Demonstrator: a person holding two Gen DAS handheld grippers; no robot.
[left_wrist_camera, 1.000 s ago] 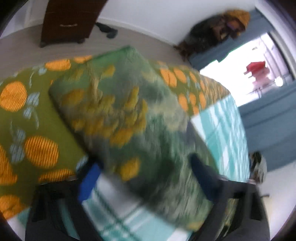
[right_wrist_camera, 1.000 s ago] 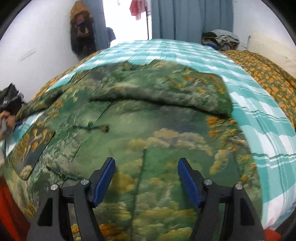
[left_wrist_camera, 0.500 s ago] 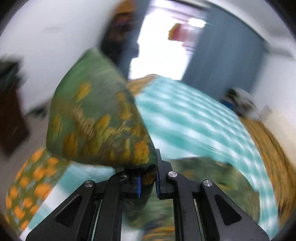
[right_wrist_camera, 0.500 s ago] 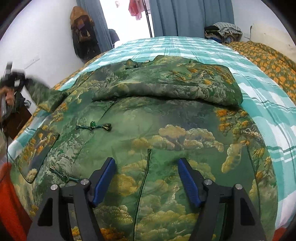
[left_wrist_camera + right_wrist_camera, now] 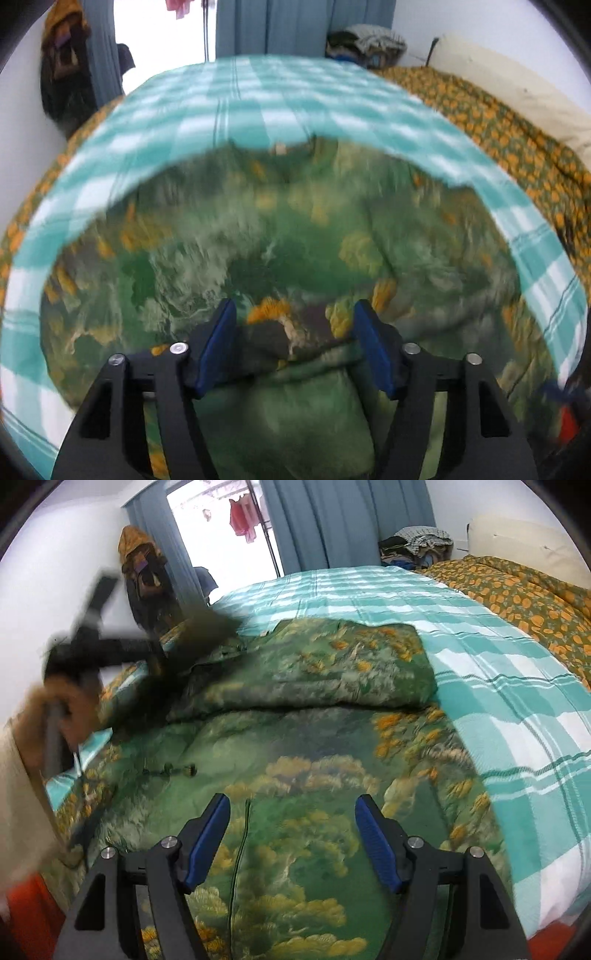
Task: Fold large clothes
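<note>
Green patterned jacket (image 5: 295,775) spread on the bed (image 5: 498,686), both sets of fingers released.

From the left wrist view I see my left gripper (image 5: 291,347) with its 2 blue fingers (image 5: 218,347) apart; they have just been opening, and a bunched fold of the jacket (image 5: 295,240) lies between them without the pads pressing on it. My right gripper (image 5: 291,842) hangs over the lower front of the jacket, fingers (image 5: 373,842) spread and nothing caught between them. The jacket lies across the teal checked bedspread, 1 sleeve (image 5: 314,672) folded over the chest. In the right wrist view the person's hand (image 5: 55,716) is blurred at the left edge.
</note>
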